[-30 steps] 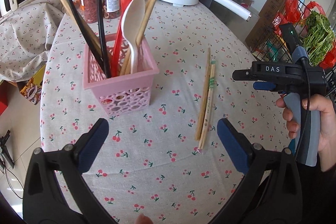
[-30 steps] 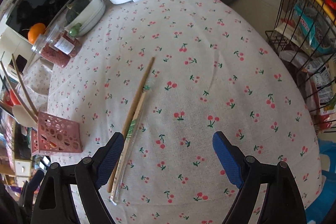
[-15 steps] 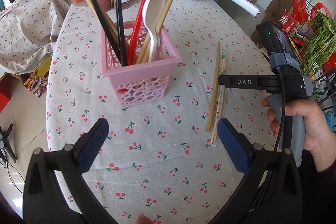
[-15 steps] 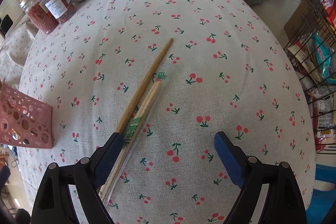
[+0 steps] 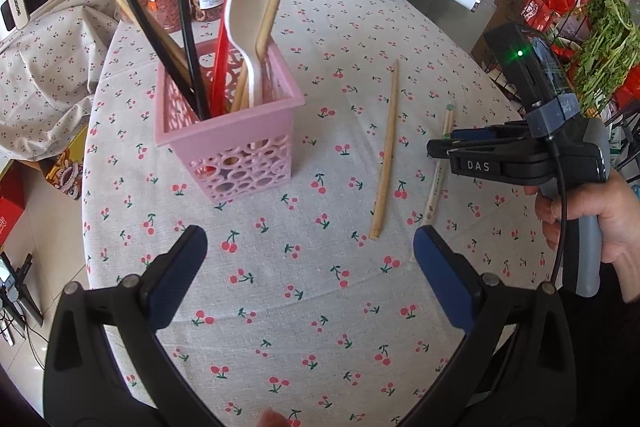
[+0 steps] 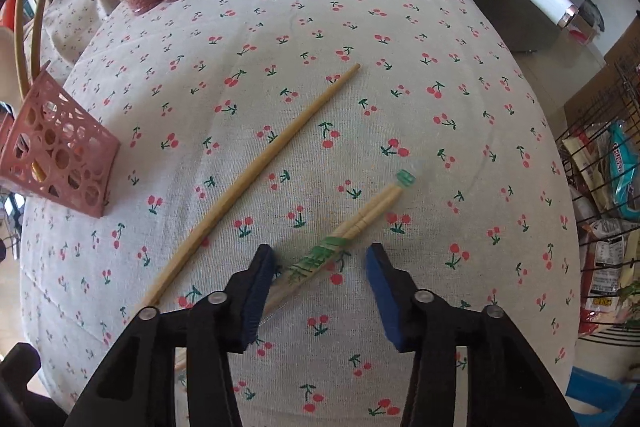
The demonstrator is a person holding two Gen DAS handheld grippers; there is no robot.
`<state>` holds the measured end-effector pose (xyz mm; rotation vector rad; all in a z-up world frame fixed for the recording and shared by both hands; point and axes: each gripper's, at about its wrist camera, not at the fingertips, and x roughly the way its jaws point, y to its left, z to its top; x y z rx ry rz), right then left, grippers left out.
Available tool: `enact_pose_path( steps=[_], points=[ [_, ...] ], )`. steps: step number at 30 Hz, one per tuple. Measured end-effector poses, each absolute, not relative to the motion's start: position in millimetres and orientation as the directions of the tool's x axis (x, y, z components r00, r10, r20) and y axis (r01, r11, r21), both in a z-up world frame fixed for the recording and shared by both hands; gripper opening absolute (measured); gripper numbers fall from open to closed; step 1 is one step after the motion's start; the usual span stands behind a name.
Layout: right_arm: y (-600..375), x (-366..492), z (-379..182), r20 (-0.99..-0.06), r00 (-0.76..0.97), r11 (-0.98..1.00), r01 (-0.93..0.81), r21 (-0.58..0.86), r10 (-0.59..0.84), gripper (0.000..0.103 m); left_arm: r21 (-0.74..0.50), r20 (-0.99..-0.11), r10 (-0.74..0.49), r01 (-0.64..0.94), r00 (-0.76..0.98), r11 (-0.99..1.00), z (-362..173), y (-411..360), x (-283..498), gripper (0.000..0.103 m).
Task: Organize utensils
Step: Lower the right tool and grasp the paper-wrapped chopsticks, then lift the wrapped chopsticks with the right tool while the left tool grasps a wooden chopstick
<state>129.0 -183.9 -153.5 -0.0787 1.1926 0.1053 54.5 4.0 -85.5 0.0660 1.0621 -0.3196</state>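
While the left gripper [image 5: 310, 247] hangs above the cherry-print tablecloth [image 5: 320, 307] with its jaws spread wide and nothing between them, the pink basket [image 5: 232, 143] stands just beyond its left finger, holding a red spoon [image 5: 230, 23], a white spoon [image 5: 246, 23], black chopsticks [image 5: 184, 27] and wooden ones. To the right of the basket a single bare chopstick [image 5: 386, 157] lies on the cloth, and farther right the wrapped chopstick pair [image 5: 440, 163] lies partly under the right gripper [image 5: 434, 143], held by a hand [image 5: 600, 223]. In the right wrist view, the right gripper [image 6: 320, 267] is low over the wrapped chopstick pair [image 6: 344, 231], jaws partly open on either side of it; I cannot tell whether they touch it. The bare chopstick [image 6: 256, 183] lies between that pair and the pink basket [image 6: 56, 151].
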Motion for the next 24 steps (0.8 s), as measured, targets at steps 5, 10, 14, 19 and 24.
enact_pose_path(
  steps=[5, 10, 14, 19, 24],
  points=[
    [-208, 117, -151, -0.938, 0.340, 0.991, -0.134, 0.022, 0.067, 0.013, -0.079, -0.867, -0.230, 0.334, 0.442, 0.939, -88, -16, 52, 0.102],
    [-238, 116, -145, -0.937, 0.341, 0.997, -0.056, 0.055, 0.071, 0.010, -0.086, -0.845, -0.264, 0.369, 0.465, 0.925, -86, -40, 51, 0.102],
    [-264, 116, -135, -0.923, 0.370, 0.995, -0.017, 0.103, 0.102, 0.010, -0.052, -0.851, -0.240, 0.379, 0.467, 0.924, -89, -70, 62, 0.102],
    [-284, 116, -129, -0.913, 0.385, 0.988, 0.013, 0.153, 0.136, 0.010, 0.016, -0.878, -0.165, 0.372, 0.449, 0.928, -98, -104, 96, 0.102],
    [-290, 126, -131, -0.913, 0.384, 0.988, 0.010, 0.157, 0.141, 0.010, 0.093, -0.891, -0.054, 0.296, 0.452, 0.951, -107, -124, 141, 0.102]
  ],
)
